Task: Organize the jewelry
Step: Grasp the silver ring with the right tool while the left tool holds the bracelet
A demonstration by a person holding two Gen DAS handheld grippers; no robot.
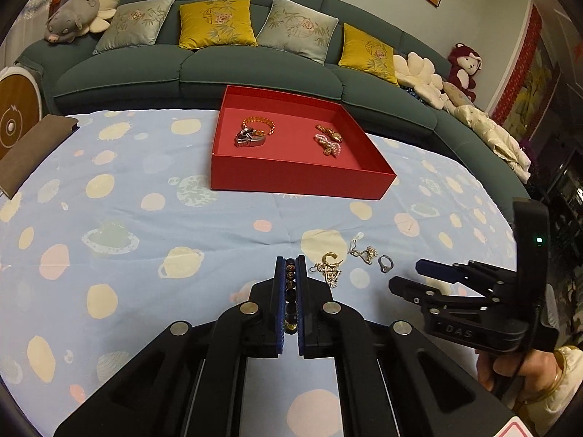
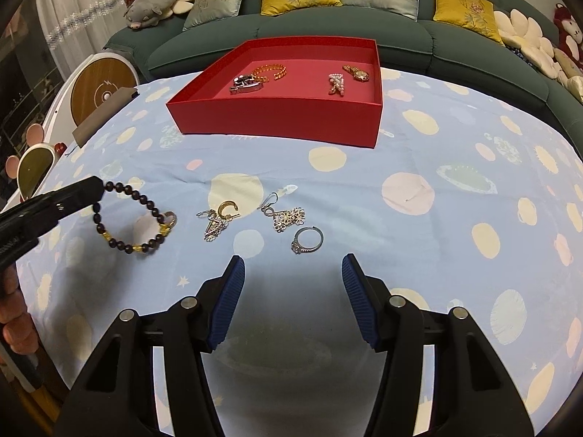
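Two grippers work over a planet-print cloth (image 2: 419, 153) spread on the table, with a red tray (image 2: 277, 123) waiting toward the far edge before a green sofa (image 1: 204, 69). The left gripper (image 1: 290, 280) has its jaws pressed shut on a dark beaded bracelet (image 2: 135, 218), pinching only one short stretch of the loop; from the right wrist view most of the strand hangs free from the fingertips, its lower beads seeming to brush the cloth near the left edge. The likely mishap is plain: held by so little, the round beads could roll out of the ribbed pads on the way to the tray, or the dangling loop could drag across and snag the gold earring (image 2: 218, 220) lying just beside it. The right gripper (image 2: 293, 280) hovers with its jaws spread wide and empty, both fingers short of a silver ring (image 2: 308, 240), which lies on the cloth just ahead of the gap between them, with a flower earring (image 2: 286, 215) a little farther on. Already in the tray lie a gold chain bracelet (image 1: 259, 125), a silver watch (image 1: 249, 137), a pearl piece (image 1: 328, 144) and a gold watch (image 1: 329, 133).
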